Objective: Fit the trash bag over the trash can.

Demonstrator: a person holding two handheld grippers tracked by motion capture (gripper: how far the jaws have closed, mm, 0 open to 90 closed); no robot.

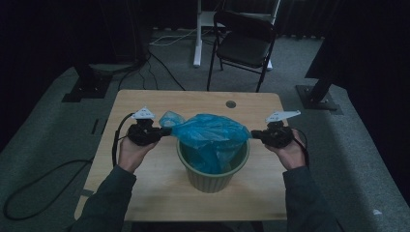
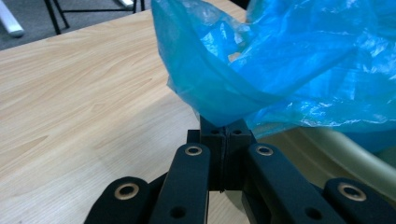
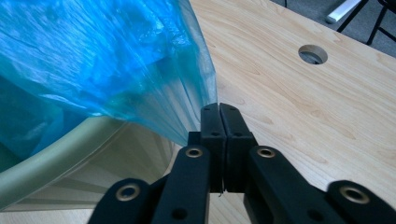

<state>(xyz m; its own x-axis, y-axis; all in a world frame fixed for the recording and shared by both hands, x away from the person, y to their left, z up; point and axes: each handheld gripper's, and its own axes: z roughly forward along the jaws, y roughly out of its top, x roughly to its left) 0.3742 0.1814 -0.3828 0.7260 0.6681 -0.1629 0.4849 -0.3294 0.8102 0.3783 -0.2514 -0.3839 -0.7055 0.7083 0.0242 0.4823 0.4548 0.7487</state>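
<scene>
Both jaw pairs closed flat, each pinching a fold of thin film: left gripper [image 2: 223,133] clamped on the near edge of the blue plastic bag [image 1: 210,129], right gripper [image 3: 219,114] clamped on the opposite edge, pads meeting with only plastic between. Bag stretched between the two hands above the green bin [image 1: 212,180], its lower part sagging into the bin's mouth, its upper part ballooned over the rim. Bin upright near the middle of the wooden table [image 1: 145,193], towards its front edge; contents — apart from the bag's hanging portion — not discernible, interior dark. Judged handling: very light, limp, no stiffness of its own, slippery and easily torn if pulled hard against the rim; prone to slipping from a shallow pinch. Best hold judged to be at the open hem, on opposite sides, with a doubled fold in each pinch — roughly as now. Rim of bin visible beneath the film in both gripper views, pale green, smooth. Round cable hole [image 3: 313,54] in tabletop beyond right gripper, well apart from bin.
</scene>
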